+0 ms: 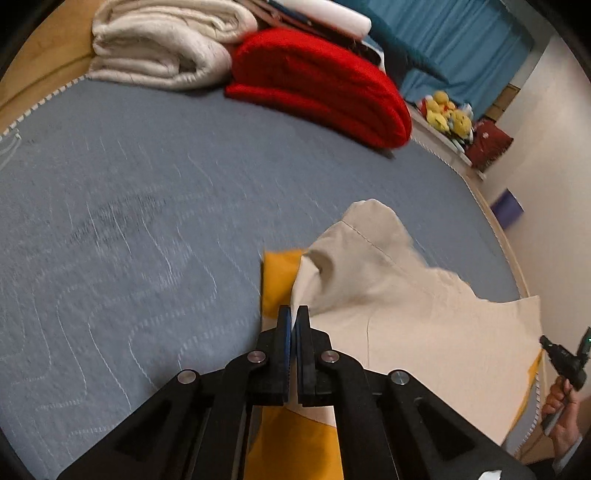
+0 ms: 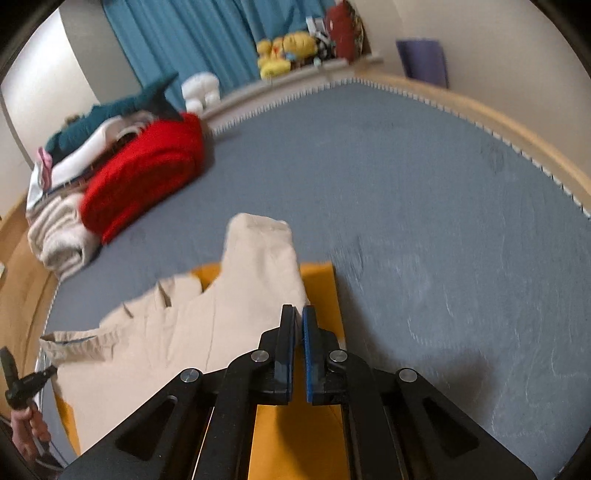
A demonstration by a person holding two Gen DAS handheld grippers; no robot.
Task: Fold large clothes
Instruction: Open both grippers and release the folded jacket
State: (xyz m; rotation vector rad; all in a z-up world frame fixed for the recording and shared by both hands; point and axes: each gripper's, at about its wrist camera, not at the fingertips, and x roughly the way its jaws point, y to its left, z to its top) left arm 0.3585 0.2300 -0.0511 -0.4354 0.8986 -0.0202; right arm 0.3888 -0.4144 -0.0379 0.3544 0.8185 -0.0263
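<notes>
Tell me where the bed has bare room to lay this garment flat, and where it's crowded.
Free: the blue bedcover between the beige garment and the red blanket, and the stretch toward the wooden bed edge. Crowded: the far corner with the red blanket, the cream blanket and piled clothes.

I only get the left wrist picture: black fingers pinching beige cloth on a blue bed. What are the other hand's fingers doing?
Observer: The right gripper is shut at the right edge of the beige garment. I cannot tell whether it pinches cloth.
Operator: What sort of garment is it?
Observer: Its waistband shows at the left, so probably trousers.
Operator: Anything by the curtain besides the yellow toys?
Observer: A white plush shape sits beside the blue curtain.
</notes>
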